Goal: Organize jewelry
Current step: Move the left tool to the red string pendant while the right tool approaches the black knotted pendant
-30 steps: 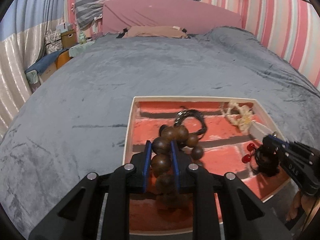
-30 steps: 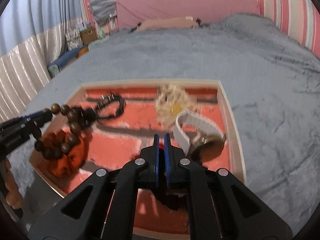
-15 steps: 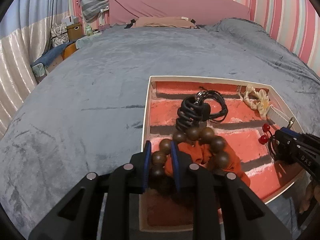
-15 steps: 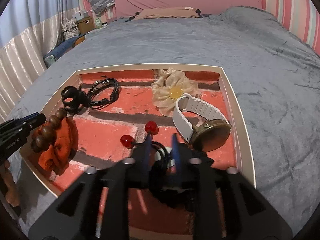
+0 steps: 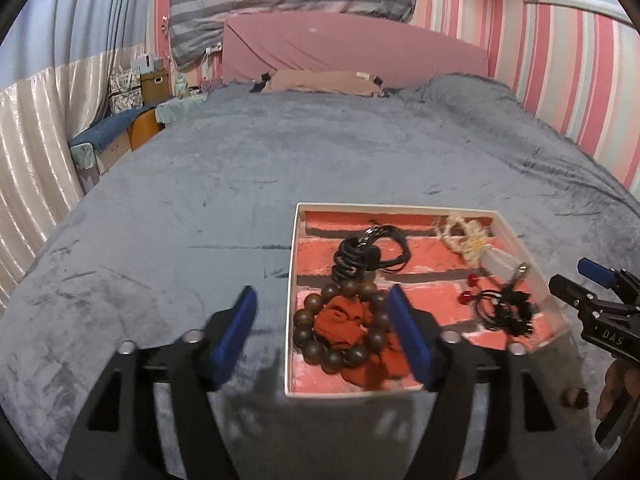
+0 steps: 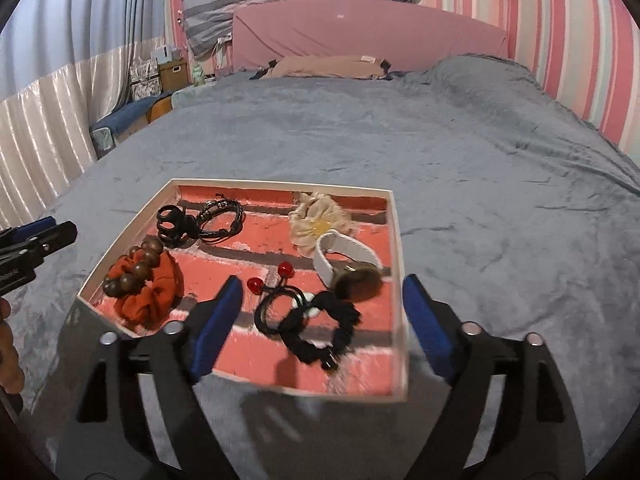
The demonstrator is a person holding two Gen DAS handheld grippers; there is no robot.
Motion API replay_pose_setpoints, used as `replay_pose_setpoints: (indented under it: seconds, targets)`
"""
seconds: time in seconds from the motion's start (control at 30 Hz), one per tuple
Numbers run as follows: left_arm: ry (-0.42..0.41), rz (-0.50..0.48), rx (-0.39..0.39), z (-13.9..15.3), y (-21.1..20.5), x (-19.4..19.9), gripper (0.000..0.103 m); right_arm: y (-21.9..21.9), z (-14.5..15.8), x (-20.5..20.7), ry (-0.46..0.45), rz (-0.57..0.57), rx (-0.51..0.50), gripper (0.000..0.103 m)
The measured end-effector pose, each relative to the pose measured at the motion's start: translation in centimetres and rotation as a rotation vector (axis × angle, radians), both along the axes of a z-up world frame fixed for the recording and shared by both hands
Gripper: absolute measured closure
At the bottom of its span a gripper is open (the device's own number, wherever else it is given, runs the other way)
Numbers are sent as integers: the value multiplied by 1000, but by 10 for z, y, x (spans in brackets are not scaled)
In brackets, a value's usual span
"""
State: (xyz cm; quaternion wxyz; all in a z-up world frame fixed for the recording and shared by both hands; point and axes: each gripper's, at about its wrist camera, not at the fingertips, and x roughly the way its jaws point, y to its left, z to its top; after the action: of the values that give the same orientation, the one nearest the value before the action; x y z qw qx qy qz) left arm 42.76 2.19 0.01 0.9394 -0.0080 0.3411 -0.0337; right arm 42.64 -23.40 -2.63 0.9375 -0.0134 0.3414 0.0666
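A white-rimmed tray (image 5: 291, 280) (image 6: 398, 256) with a red brick lining lies on the bed. In its near left part a brown wooden bead bracelet (image 5: 308, 336) (image 6: 132, 268) rests on an orange scrunchie (image 5: 340, 320) (image 6: 156, 296). My left gripper (image 5: 322, 292) (image 6: 62, 226) hovers above them, its jaws opening and touching nothing. Black hair ties with red beads (image 5: 500, 308) (image 6: 308, 320) lie loose under my right gripper (image 6: 323, 280) (image 5: 570, 274), whose jaws are also opening with nothing gripped.
The tray also holds a black cord bracelet (image 6: 224, 216), a black claw clip (image 6: 172, 224), a cream flower scrunchie (image 6: 316, 216) and a white-strapped watch (image 6: 344, 248). A grey blanket (image 5: 280, 152) surrounds it. Far back is a pink headboard (image 5: 352, 48), with boxes (image 5: 154, 80) at the left.
The left gripper let go of the bead bracelet, which now lies on the orange scrunchie. The right gripper released the black hair ties. Both pulled back and up with jaws spread wide.
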Motion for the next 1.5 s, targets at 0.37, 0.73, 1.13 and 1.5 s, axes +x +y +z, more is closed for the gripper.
replay_pose_setpoints:
  seconds: [0.37,0.73,1.13,1.5]
  targets:
    - [-35,-16,5,20,-25,-77,12,-45,12,-81,-30,-70,-11,4]
    - [38,-42,-18,-15,-56,-111,12,-70,-34,-125,28,-99,-5,4]
    - [138,-40,25,-73,-76,-109,12,-76,-73,-134,76,-123,-14,5]
    - [120,-29,54,-87,-78,-108,12,-72,-80,-138,47,-134,-48,5]
